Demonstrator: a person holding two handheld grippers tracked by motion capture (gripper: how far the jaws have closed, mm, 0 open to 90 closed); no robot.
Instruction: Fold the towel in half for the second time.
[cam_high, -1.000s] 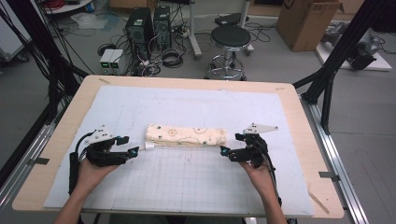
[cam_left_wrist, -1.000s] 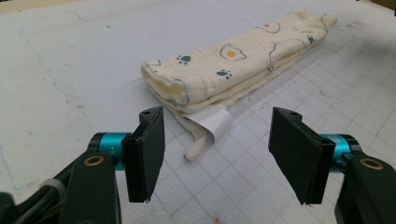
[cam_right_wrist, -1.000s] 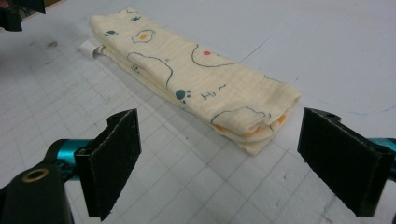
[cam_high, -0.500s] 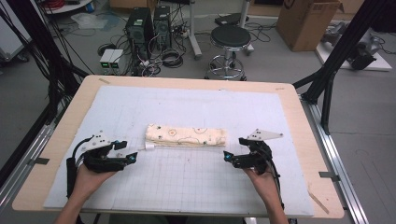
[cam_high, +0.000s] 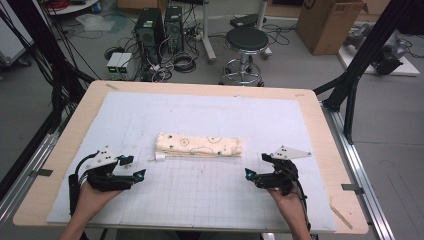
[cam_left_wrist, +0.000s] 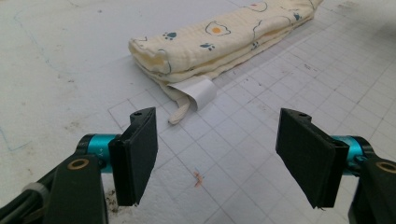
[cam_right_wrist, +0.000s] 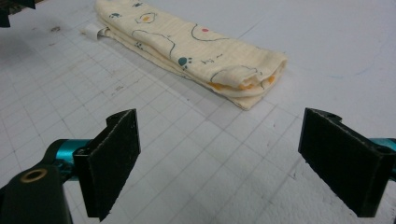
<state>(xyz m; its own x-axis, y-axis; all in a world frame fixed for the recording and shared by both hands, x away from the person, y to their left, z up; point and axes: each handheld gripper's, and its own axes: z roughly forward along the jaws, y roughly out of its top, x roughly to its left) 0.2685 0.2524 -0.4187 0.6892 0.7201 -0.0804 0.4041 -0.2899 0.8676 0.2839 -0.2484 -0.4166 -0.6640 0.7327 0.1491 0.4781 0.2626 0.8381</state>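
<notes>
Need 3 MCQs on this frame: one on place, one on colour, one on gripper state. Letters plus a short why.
1. Where does the folded cream cloth with printed paw and egg motifs lie?
A. on the white gridded mat, between the two grippers and farther from the person
B. on the black round stool
C. between the left gripper's jaws

2. What colour is the small tag at the cloth's end?
A. red
B. white
C. black

3. How do the left gripper and right gripper stand?
A. both clamped on the cloth
B. left shut, right open
C. both open, nothing between the jaws

Answers: 1 A, the high view shows it mid-mat, past both grippers. 2 B, the left gripper view shows a white curl. 3 C, each gripper view shows bare mat between wide jaws.
</notes>
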